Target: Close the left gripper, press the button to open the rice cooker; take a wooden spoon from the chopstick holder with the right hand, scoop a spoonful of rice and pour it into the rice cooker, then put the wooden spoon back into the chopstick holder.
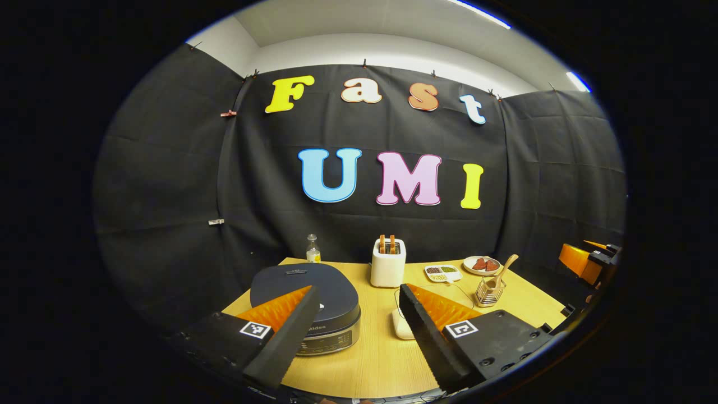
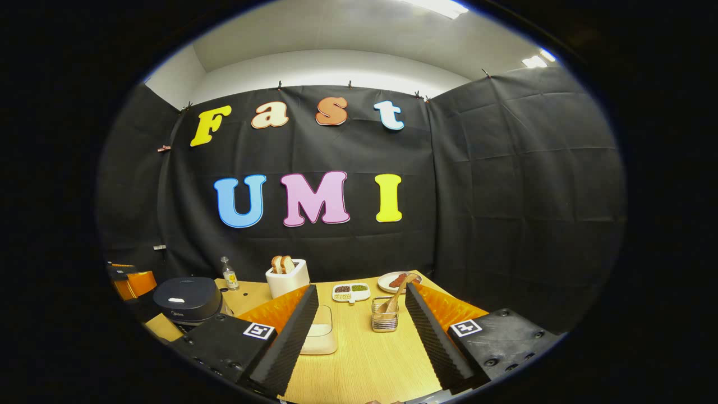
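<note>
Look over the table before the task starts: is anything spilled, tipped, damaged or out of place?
Nothing stands out. The rice cooker sits shut and level, the wooden spoon leans in the chopstick holder, the toaster and bottle stand upright, and no spill shows on the table.

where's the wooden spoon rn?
The wooden spoon stands in the chopstick holder on the table's right half, in front of the plate; in the right gripper view it sits between the open jaws.

Bright up top from long ceiling lights (image 1: 482, 12). Warm and clear on the wooden table (image 2: 364, 348), with soft small shadows. Sharp in the middle, bent and stretched round the edges.
</note>
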Demonstrator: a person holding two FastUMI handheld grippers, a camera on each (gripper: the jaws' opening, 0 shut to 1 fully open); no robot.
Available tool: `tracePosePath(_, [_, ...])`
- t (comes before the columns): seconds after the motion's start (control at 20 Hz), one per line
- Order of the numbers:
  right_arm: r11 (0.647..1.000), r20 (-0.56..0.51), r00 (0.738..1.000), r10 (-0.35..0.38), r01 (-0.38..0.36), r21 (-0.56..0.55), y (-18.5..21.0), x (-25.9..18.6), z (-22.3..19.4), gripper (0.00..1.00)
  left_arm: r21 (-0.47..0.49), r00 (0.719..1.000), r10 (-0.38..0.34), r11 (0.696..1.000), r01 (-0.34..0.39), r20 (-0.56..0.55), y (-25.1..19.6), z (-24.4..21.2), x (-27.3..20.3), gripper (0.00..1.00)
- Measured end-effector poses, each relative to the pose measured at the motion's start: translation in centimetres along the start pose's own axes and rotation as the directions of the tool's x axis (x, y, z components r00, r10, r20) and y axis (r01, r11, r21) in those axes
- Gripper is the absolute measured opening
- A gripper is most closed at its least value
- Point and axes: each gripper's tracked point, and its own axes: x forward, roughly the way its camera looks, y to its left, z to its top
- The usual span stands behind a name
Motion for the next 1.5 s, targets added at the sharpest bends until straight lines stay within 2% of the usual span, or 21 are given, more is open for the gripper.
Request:
tracePosePath(0.3, [0.999,-0.022,0.999,0.023,-0.024,-0.021,0.5,0.2,-0.2,0.98,-0.042,1.0,0.015,0.999,-0.016,-0.017,0.9,-0.3,0.5,0.97])
tracePosePath(0.55, [0.999,-0.04,0.999,-0.003,0.001,-0.042,-0.8,2.7,0.1,0.97,-0.109,0.999,0.035,0.993,-0.037,-0.024,1.9,1.0,1.8,0.97])
tracePosePath(0.7, [1.0,-0.052,0.998,-0.018,0.017,-0.026,-2.0,4.0,0.3,0.98,-0.084,0.999,0.019,0.996,-0.022,-0.031,2.5,1.8,3.4,0.96])
tracePosePath(0.85, [0.999,-0.073,0.997,-0.023,0.021,-0.025,-2.8,6.0,-0.3,0.98,-0.039,0.997,-0.006,0.999,0.003,-0.072,2.9,1.7,5.2,0.81])
tracePosePath(1.1, [0.999,-0.095,0.995,-0.035,0.034,-0.008,-4.4,9.2,-0.9,0.98,-0.056,0.991,0.017,0.998,-0.025,-0.136,4.4,1.2,7.9,0.52])
tracePosePath(1.2, [1.0,-0.114,0.993,-0.023,0.025,0.012,-4.4,10.4,-1.5,0.97,-0.053,0.984,0.04,0.997,-0.05,-0.173,5.3,0.5,9.1,0.36])
tracePosePath(1.3, [1.0,-0.118,0.993,-0.013,0.016,0.027,-4.6,11.6,-1.6,0.97,-0.055,0.977,0.061,0.996,-0.074,-0.205,6.1,-0.2,9.9,0.15])
tracePosePath(1.35, [0.999,-0.12,0.993,-0.006,0.01,0.035,-4.6,12.2,-1.8,0.97,-0.056,0.971,0.082,0.994,-0.097,-0.223,7.0,-0.7,10.6,0.09])
tracePosePath(1.5, [0.999,-0.121,0.993,0.009,-0.004,0.04,-4.8,13.7,-2.0,0.97,-0.075,0.951,0.108,0.988,-0.135,-0.289,8.2,-2.3,12.1,0.06])
